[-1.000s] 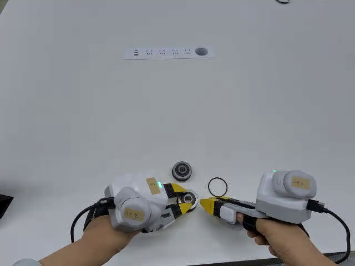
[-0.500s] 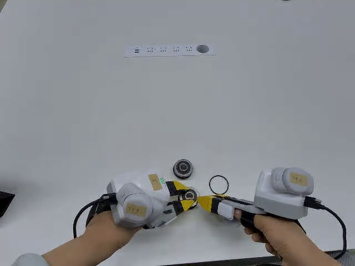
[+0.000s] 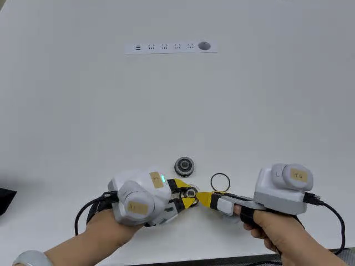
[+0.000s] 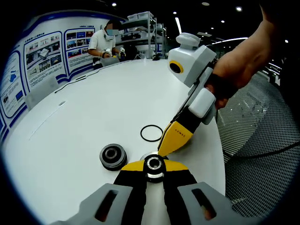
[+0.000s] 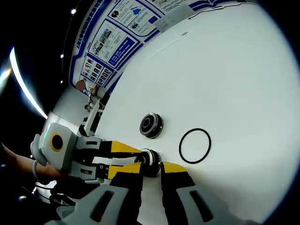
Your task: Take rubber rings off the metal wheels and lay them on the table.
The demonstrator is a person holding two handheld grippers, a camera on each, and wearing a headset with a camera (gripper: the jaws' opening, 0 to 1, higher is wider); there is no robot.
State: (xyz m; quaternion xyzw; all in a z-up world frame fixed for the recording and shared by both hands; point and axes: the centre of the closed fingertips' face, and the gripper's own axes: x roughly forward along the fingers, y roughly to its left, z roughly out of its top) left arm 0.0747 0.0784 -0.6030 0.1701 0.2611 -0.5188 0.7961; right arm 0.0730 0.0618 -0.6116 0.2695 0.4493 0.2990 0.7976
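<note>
Noting right tongs (image 3: 203, 198) nearer than a second ago, tips touching the metal wheel (image 3: 191, 193) clamped in left tongs (image 3: 186, 194); we cannot tell the right pair's grip. Loose rubber ring (image 3: 220, 182) lies on surface (image 3: 166, 111) nearby.

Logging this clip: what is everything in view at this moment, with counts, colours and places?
table: one, white, under everything.
power strip: one, white, on the far side of the table.
free wheel: one, metal with a dark outer band, lying on the table just beyond the grippers.
loose rubber ring: one, black, flat on the table right of the free wheel.
held wheel: one, metal, between the left gripper's fingers.
dark object: one, black, at the left edge, cut off.
left gripper: one, white with yellow-and-black fingers, shut on the held wheel.
right gripper: one, same colours, tip at the held wheel; open or shut unclear.
left hand, right hand: two, each holding a gripper.
</note>
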